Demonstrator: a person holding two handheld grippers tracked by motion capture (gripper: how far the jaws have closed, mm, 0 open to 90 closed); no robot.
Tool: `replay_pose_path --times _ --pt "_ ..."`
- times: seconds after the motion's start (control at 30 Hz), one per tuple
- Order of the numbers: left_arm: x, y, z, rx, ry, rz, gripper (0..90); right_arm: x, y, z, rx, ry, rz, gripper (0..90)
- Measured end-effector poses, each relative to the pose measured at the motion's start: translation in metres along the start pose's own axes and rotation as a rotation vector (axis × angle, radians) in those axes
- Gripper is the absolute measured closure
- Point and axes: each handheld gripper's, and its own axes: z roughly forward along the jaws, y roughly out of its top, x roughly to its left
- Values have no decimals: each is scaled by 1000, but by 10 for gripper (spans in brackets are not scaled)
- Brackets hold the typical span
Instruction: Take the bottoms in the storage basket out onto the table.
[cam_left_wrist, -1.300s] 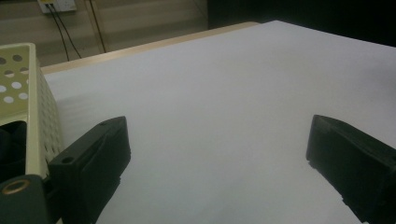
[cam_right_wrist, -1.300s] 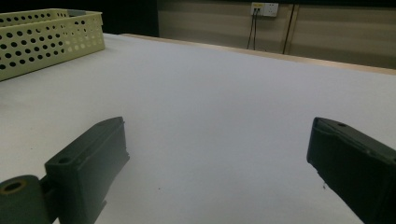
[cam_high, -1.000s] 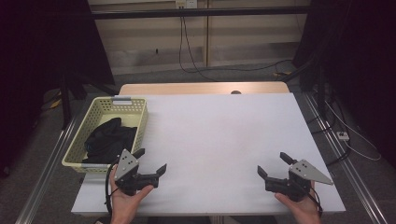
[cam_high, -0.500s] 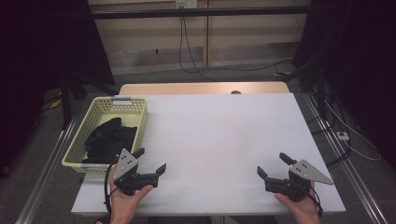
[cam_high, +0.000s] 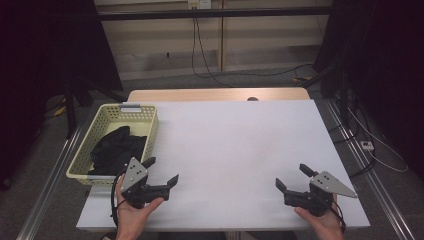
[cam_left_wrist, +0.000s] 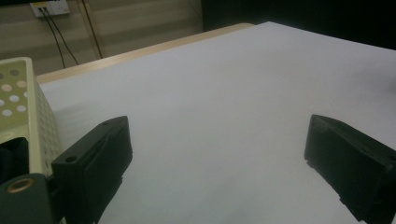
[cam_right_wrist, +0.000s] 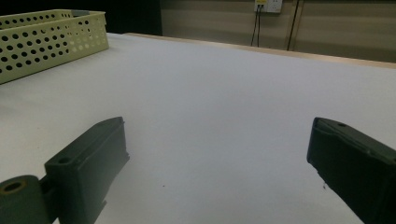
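**White tabletop, both grippers wide, dark cloth in the basket**

White table (cam_high: 235, 145) under a dim room, wood edge at the far side, cables hanging down the back wall.

Far left of the left jaws: pale yellow perforated basket (cam_high: 145, 127) on the table's left side, holding a crumpled black cloth (cam_high: 116, 149). Cloth wholly inside the basket, just beyond and to the outer side of the left jaws, not between them and not touching them. Basket wall (cam_left_wrist: 39, 126) close beside the left-hand jaw in the left gripper view, a dark sliver of its contents low at that edge.

Next, left gripper (cam_high: 161, 171) held in a hand (cam_high: 132, 215) near the front edge, jaws spread wide apart, released, nothing but bare table between them (cam_left_wrist: 217, 154). One jaw tip close to the basket's near corner; whether touching, cannot tell.

Then a broad stretch of bare white surface between the two grippers, well apart.

Farthest right, right gripper (cam_high: 294, 177) in the other hand (cam_high: 322, 222), grey three-cornered plate on top, jaws likewise spread and released, gripping nothing (cam_right_wrist: 217, 149). Basket (cam_right_wrist: 51, 39) far off beyond the left-hand jaw in the right gripper view, well away across the table.
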Motion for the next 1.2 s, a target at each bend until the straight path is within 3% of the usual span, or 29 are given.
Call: replay_pose_path --times 0.27,0.47,0.77,0.93,1.2 --pt "4 6 -5 6 9 0 74 1 0 0 0 4 -3 49" --pt "7 10 -12 3 47 36 76 1 0 0 3 4 3 48" --pt "16 16 -19 2 59 19 93 0 0 1 2 4 7 45" --pt "20 19 -23 1 24 -2 114 1 0 0 3 6 4 45" --pt "28 26 -30 18 29 -9 117 1 0 0 2 4 9 45"
